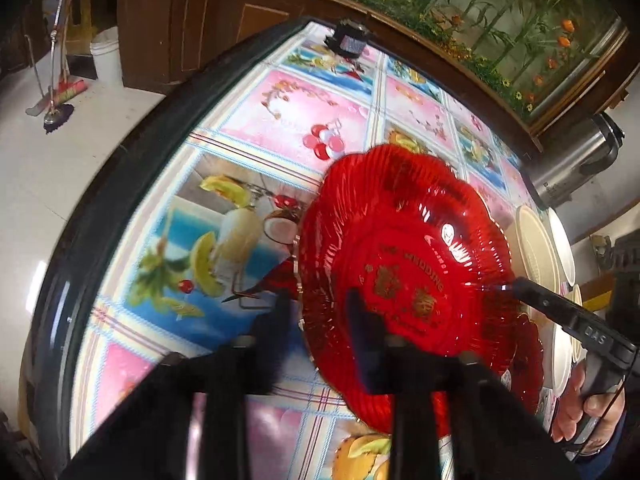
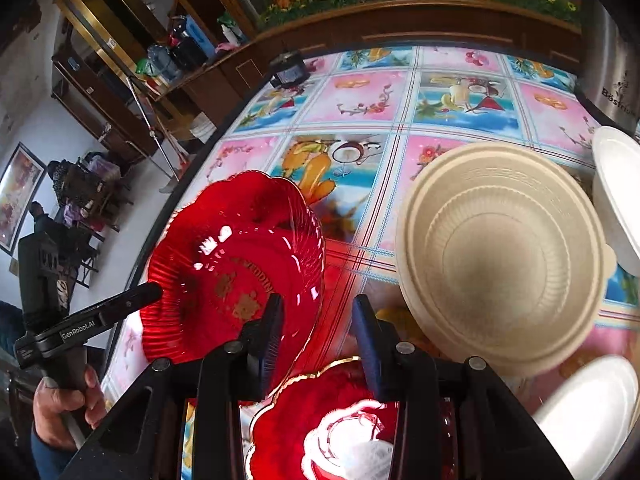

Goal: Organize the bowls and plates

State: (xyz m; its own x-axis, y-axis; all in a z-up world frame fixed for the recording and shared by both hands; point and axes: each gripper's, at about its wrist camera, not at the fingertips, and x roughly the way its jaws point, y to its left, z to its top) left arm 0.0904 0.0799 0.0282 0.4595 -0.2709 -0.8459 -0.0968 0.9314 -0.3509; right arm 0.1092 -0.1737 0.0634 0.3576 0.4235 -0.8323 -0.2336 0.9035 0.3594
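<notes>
A red scalloped plastic plate (image 1: 404, 248) with gold lettering is tilted above the table. My left gripper (image 1: 320, 316) is shut on its near rim, one finger above and one below. The same plate shows in the right wrist view (image 2: 236, 264), with the left gripper's finger (image 2: 128, 300) at its left edge. My right gripper (image 2: 318, 332) is open and empty beside that plate, above a second red plate with a gold rim (image 2: 348, 420). A cream ribbed bowl (image 2: 500, 256) sits to the right. White bowls (image 2: 616, 192) lie beyond it.
The round table (image 1: 160, 216) has a fruit-print cloth and a dark rim. A steel kettle (image 1: 576, 164) stands at the right edge. A small black box (image 1: 348, 40) sits at the far edge. Cream and white bowls (image 1: 536, 248) are stacked at the right.
</notes>
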